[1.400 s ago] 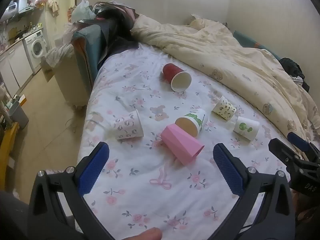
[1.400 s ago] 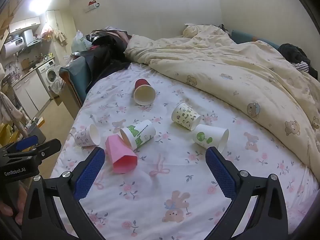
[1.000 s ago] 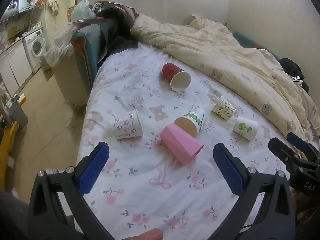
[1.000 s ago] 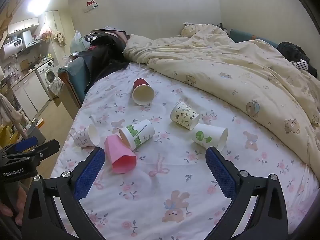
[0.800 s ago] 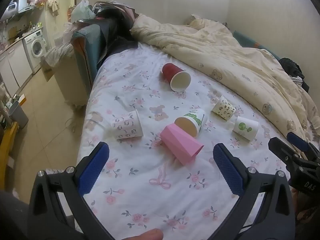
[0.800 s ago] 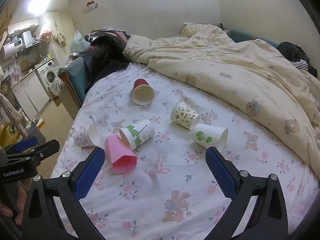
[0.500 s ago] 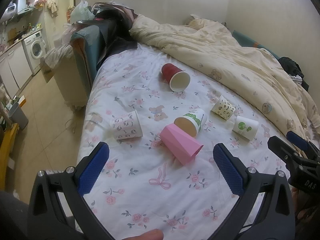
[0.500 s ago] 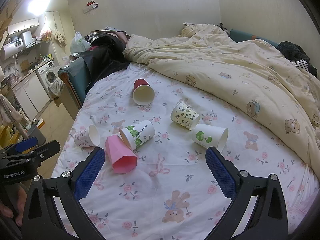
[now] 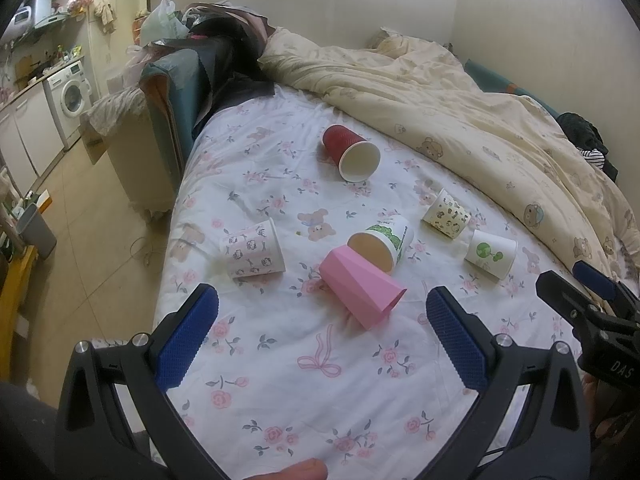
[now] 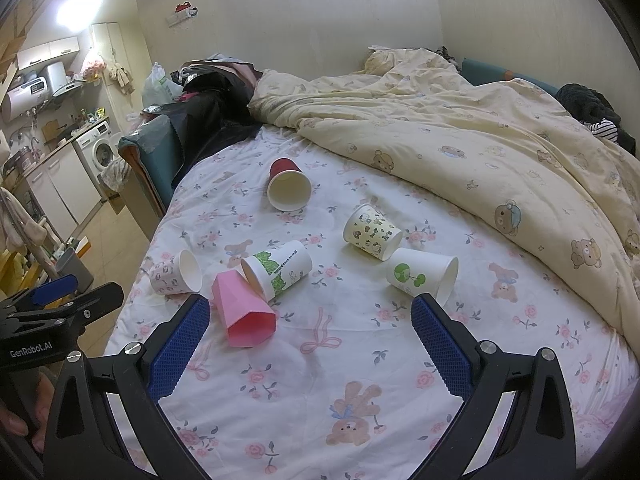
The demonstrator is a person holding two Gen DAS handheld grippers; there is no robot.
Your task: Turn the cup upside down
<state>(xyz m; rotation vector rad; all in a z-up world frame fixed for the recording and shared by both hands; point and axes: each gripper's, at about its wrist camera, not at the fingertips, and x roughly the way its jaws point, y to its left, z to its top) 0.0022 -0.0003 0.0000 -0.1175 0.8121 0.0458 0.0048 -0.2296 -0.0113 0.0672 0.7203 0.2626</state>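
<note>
Nearest, at the bottom of the left wrist view: left hand-held gripper [image 9: 322, 338], blue pads spread wide, nothing between them, hovering over the floral bed sheet [image 9: 320, 384]. Same in the right wrist view: right hand-held gripper [image 10: 310, 346], wide open, empty, above the sheet [image 10: 320, 384]. At the right edge of the left view, the right hand-held gripper's black body seen from the side [image 9: 592, 312]; at the lower left edge of the right view, the left one [image 10: 60, 308].

Just past the pads, centre of the frame: pink cup [image 9: 362, 286] on its side, faceted, open mouth toward the lower right in the left view; in the right view [image 10: 244, 312], lower left of centre, mouth toward the camera. Touching its base end, white cup with green print [image 9: 382, 242] [image 10: 278, 270], also on its side. Left of these, small patterned cup [image 9: 253, 249] [image 10: 176, 272], lying down, apart from the others.

Right of centre, cup with green tree logo [image 9: 491, 254] [image 10: 422, 274] on its side, and just beside it a cream cartoon-print cup [image 9: 447, 218] [image 10: 372, 233], tilted over.

Farther up the frame, well apart from the rest, red cup [image 9: 352, 153] [image 10: 289, 184] on its side, white inside facing the camera.

Beyond, across the upper right: rumpled cream duvet [image 9: 460, 108] [image 10: 460, 136]. At the upper left edge, washing machine [image 9: 69, 94].
</note>
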